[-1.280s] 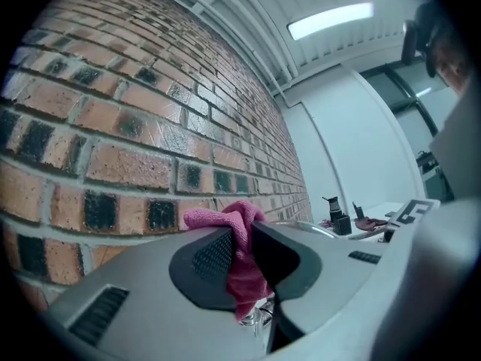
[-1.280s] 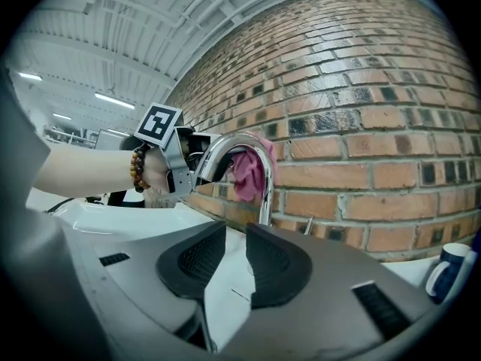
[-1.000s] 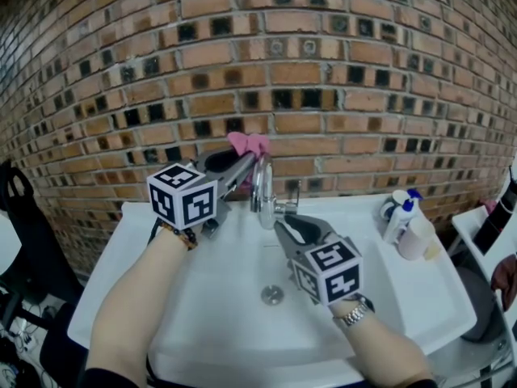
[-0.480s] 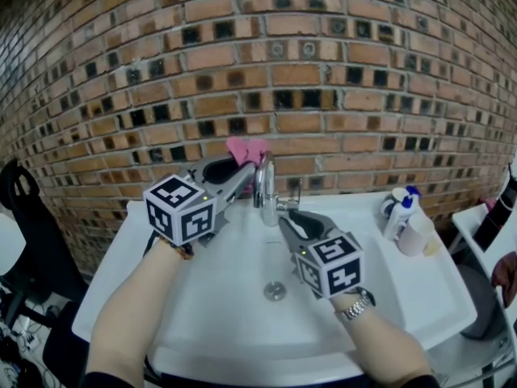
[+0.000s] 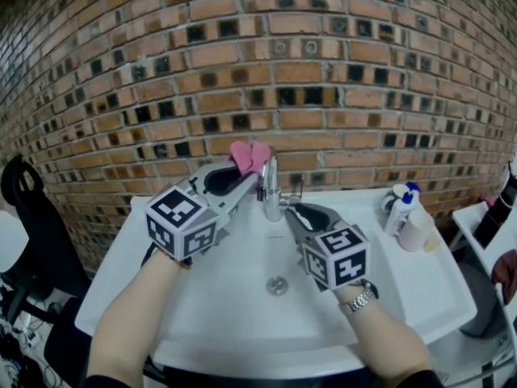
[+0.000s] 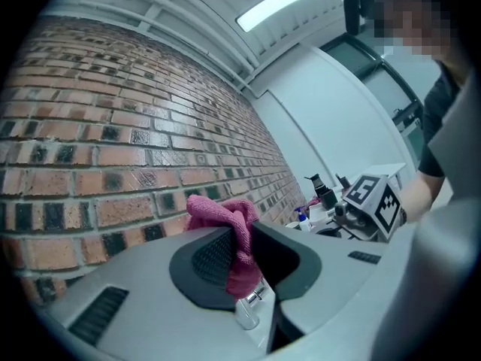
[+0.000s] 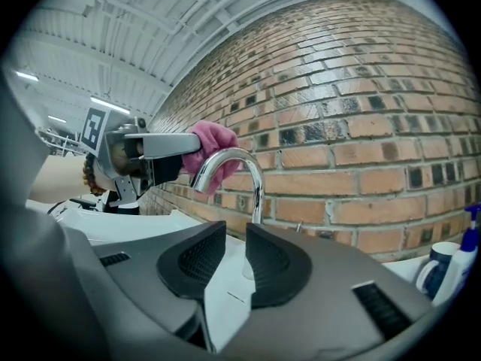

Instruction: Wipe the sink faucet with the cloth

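A chrome faucet (image 5: 271, 186) with an arched spout rises at the back of the white sink (image 5: 202, 314). My left gripper (image 5: 246, 172) is shut on a pink cloth (image 5: 249, 156), which it holds against the top of the spout from the left. In the left gripper view the cloth (image 6: 234, 239) bulges between the pads, with the faucet (image 6: 248, 310) just under it. My right gripper (image 5: 289, 208) sits low at the faucet's base. Its pads (image 7: 267, 262) stand a narrow gap apart with nothing in them. The spout (image 7: 240, 160) arches beyond, with the cloth (image 7: 210, 138) behind it.
A brick wall (image 5: 323, 95) runs right behind the faucet. Two soap bottles (image 5: 401, 212) stand on the sink's right rim. The drain (image 5: 277, 284) lies in the basin's middle. A black chair (image 5: 24, 217) is at the left, a white surface (image 5: 477, 225) at the right.
My left gripper has rolled and slid sideways with the cloth along the top of the spout. The right gripper has stayed at the faucet's base.
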{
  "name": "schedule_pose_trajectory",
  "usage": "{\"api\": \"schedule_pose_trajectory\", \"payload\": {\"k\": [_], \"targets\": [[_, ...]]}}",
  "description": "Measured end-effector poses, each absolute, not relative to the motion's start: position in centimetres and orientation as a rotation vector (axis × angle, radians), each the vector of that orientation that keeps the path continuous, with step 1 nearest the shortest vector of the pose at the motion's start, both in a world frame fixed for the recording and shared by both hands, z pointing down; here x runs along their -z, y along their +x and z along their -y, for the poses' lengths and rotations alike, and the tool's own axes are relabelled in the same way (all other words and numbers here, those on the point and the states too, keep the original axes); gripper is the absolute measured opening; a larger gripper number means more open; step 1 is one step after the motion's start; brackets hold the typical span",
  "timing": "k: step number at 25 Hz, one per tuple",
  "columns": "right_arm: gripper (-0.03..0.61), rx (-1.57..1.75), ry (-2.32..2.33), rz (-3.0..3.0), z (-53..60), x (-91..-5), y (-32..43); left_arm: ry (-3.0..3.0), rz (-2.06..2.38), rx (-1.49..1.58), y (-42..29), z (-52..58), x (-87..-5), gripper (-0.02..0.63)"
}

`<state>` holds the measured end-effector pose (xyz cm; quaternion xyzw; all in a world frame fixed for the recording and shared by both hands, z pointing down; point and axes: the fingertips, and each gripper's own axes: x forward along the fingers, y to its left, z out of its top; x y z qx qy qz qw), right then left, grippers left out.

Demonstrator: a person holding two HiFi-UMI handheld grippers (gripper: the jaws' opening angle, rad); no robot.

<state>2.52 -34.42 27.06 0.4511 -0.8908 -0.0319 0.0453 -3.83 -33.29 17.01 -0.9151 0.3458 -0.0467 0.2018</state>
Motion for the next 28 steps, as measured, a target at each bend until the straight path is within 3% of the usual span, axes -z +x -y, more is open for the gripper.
{"api": "schedule_pose_trajectory", "payload": {"k": [19,28], "targets": [[0.098,0.140,1.337,2.820,30.8,-22.5,3.2,-2.613,-0.861,0.089,-2.3,28.5,-18.5,0.064],[0.100,-0.031,1.193,2.999,29.3,-21.4,3.5,-2.666,-0.833,0.038,-2.7,26.9,-20.0,0.064]]}}
